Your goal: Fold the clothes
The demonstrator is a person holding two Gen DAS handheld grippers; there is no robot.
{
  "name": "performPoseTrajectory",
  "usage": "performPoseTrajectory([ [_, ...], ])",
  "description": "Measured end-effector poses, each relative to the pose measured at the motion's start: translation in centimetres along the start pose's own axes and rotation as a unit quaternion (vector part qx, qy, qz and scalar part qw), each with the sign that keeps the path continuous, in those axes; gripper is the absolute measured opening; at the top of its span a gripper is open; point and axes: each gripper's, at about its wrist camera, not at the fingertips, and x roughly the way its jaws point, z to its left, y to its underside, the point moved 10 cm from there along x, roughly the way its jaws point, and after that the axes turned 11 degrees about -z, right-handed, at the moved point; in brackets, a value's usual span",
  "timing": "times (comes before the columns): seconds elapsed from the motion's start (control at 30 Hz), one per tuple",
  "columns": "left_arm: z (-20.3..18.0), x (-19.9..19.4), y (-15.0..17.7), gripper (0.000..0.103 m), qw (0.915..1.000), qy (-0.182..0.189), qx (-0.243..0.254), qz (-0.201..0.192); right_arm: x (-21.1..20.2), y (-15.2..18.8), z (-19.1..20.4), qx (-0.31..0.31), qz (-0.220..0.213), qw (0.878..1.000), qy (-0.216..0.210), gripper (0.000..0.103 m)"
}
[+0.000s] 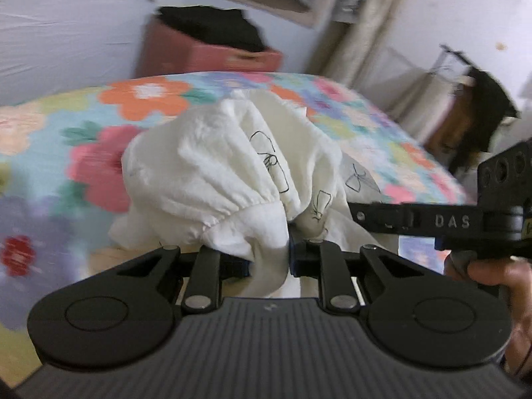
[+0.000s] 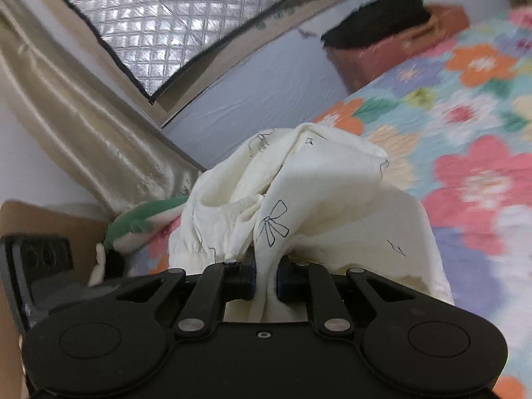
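White crinkled garment (image 1: 212,179) | bunched in left hand-held gripper (image 1: 269,259) | floral bedsheet (image 1: 99,153)

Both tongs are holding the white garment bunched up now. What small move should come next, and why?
Probably draw the left tongs and right tongs apart: each is shut on the white garment, which hangs crumpled above the floral sheet, so it needs spreading first.

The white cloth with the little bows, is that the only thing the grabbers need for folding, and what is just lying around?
Needed for the folding:
- white garment, bunched up
- left gripper, shut on it
- right gripper, shut on it too
- floral bedspread beneath it

Just lying about:
- reddish box with black clothing on top
- green and white plush toy
- beige curtain
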Motion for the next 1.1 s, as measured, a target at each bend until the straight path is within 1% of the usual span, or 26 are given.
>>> performPoseTrajectory([
  [0.1, -4.9, 0.7, 0.4, 0.020, 0.9994, 0.030, 0.016, -0.003, -5.3, -0.6, -1.7, -0.006, -0.029, 0.999, 0.017, 0.014],
  [0.17, -7.8, 1.7, 0.8, 0.020, 0.9989, 0.036, 0.031, -0.003, -8.1, -1.1, -2.5, -0.033, -0.048, 0.998, 0.039, 0.014],
  [0.27, -13.0, 3.5, 1.4, 0.020, 0.9966, 0.048, 0.067, 0.000, -11.8, -2.0, -4.0, -0.078, -0.074, 0.991, 0.082, 0.014],
  [0.3, -14.7, 4.2, 1.5, 0.020, 0.9960, 0.054, 0.072, 0.001, -13.1, -2.4, -4.6, -0.085, -0.084, 0.989, 0.092, 0.014],
  [0.4, -19.6, 6.1, 1.3, 0.020, 0.9943, 0.072, 0.080, 0.002, -17.0, -4.1, -7.2, -0.093, -0.117, 0.982, 0.115, 0.014],
  [0.53, -25.6, 8.7, 1.8, 0.020, 0.9886, 0.088, 0.122, 0.001, -22.0, -5.8, -11.5, -0.080, -0.162, 0.974, 0.133, 0.013],
  [0.6, -26.6, 11.0, 3.0, 0.021, 0.9882, 0.072, 0.134, 0.019, -23.2, -5.7, -14.2, -0.087, -0.170, 0.968, 0.161, 0.013],
  [0.63, -26.9, 12.3, 3.7, 0.025, 0.9881, 0.060, 0.138, 0.030, -23.8, -5.7, -15.6, -0.092, -0.173, 0.965, 0.176, 0.013],
  [0.67, -27.2, 13.6, 4.3, 0.029, 0.9877, 0.049, 0.142, 0.041, -24.0, -5.6, -17.3, -0.099, -0.168, 0.959, 0.206, 0.013],
  [0.7, -27.1, 14.7, 5.2, 0.037, 0.9874, 0.032, 0.145, 0.054, -24.2, -5.6, -19.0, -0.101, -0.160, 0.952, 0.241, 0.013],
  [0.73, -26.6, 15.6, 6.0, 0.037, 0.9874, 0.016, 0.142, 0.068, -24.6, -5.6, -20.8, -0.101, -0.155, 0.943, 0.277, 0.013],
  [0.77, -26.1, 16.2, 6.8, 0.037, 0.9879, 0.008, 0.133, 0.080, -24.8, -5.8, -21.9, -0.091, -0.153, 0.938, 0.296, 0.013],
  [0.8, -25.8, 16.5, 7.5, 0.037, 0.9890, 0.008, 0.118, 0.089, -25.2, -6.0, -23.0, -0.069, -0.154, 0.938, 0.302, 0.013],
  [0.83, -25.8, 16.4, 7.9, 0.039, 0.9903, 0.017, 0.102, 0.093, -25.6, -6.1, -24.0, -0.053, -0.157, 0.937, 0.307, 0.013],
  [0.9, -26.1, 15.9, 8.5, 0.043, 0.9916, 0.028, 0.086, 0.092, -26.2, -6.3, -25.7, -0.024, -0.163, 0.933, 0.319, 0.013],
  [0.97, -26.2, 15.3, 8.6, 0.049, 0.9906, 0.029, 0.097, 0.092, -26.4, -6.5, -26.6, -0.023, -0.164, 0.929, 0.332, 0.013],
  [1.03, -26.9, 15.1, 8.9, 0.059, 0.9888, 0.036, 0.110, 0.095, -26.9, -6.5, -27.0, -0.021, -0.170, 0.930, 0.326, 0.013],
  [1.07, -27.2, 15.1, 9.0, 0.062, 0.9878, 0.040, 0.115, 0.096, -27.0, -6.8, -27.2, -0.020, -0.174, 0.931, 0.321, 0.013],
  [1.1, -27.5, 15.1, 9.2, 0.067, 0.9870, 0.043, 0.120, 0.098, -27.0, -7.1, -27.4, -0.022, -0.178, 0.930, 0.322, 0.013],
])
